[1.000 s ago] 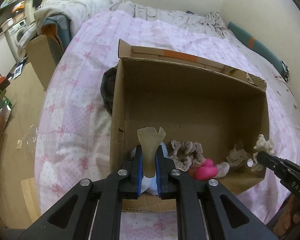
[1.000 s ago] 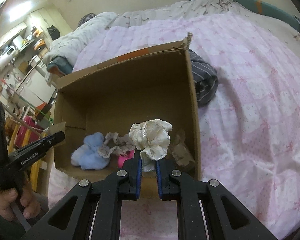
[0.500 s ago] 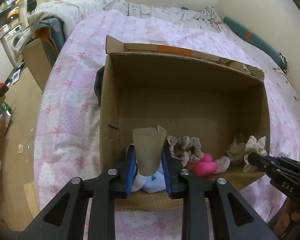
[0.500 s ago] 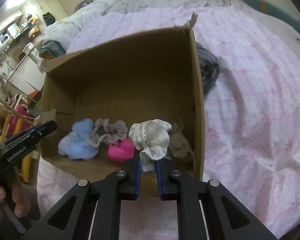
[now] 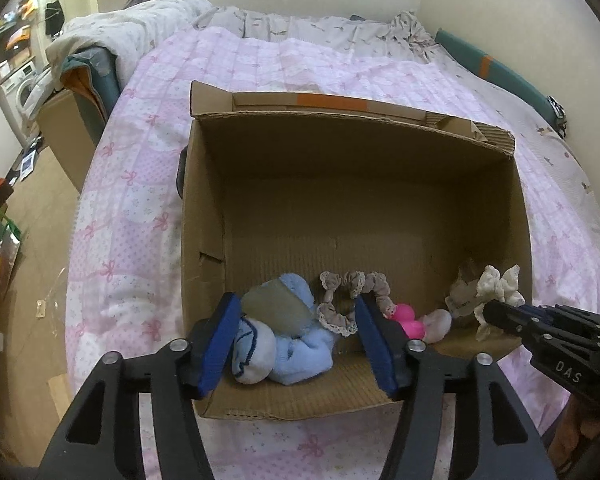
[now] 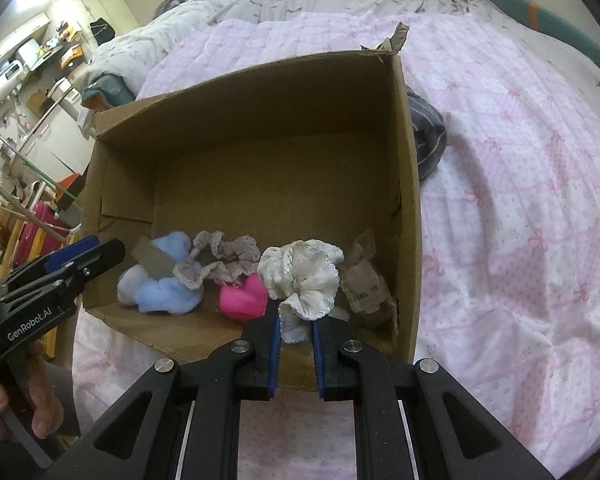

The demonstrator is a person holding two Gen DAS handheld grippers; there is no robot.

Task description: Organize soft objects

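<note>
An open cardboard box (image 5: 380, 216) lies on the pink bed; it also shows in the right wrist view (image 6: 268, 168). Along its near side lie blue socks with a brown card tag (image 5: 276, 308), a grey lace scrunchie (image 5: 352, 296), a pink plush (image 5: 408, 318) and a clear packet (image 5: 462, 298). My left gripper (image 5: 296, 344) is open over the blue socks (image 6: 164, 284), empty. My right gripper (image 6: 294, 338) is shut on a white lace scrunchie (image 6: 304, 276), held over the box's near right corner (image 5: 496, 288).
A dark striped cloth (image 6: 428, 144) lies behind the box's right wall. The pink quilt (image 6: 520, 200) spreads right and beyond. Crumpled bedding (image 5: 140, 28) is at the head. The floor with a cardboard carton (image 5: 64, 132) and clutter is on the left.
My left gripper opened and let go of the brown tag; the blue socks now lie in the box. My right gripper moved a little forward over the box, still holding the white scrunchie.
</note>
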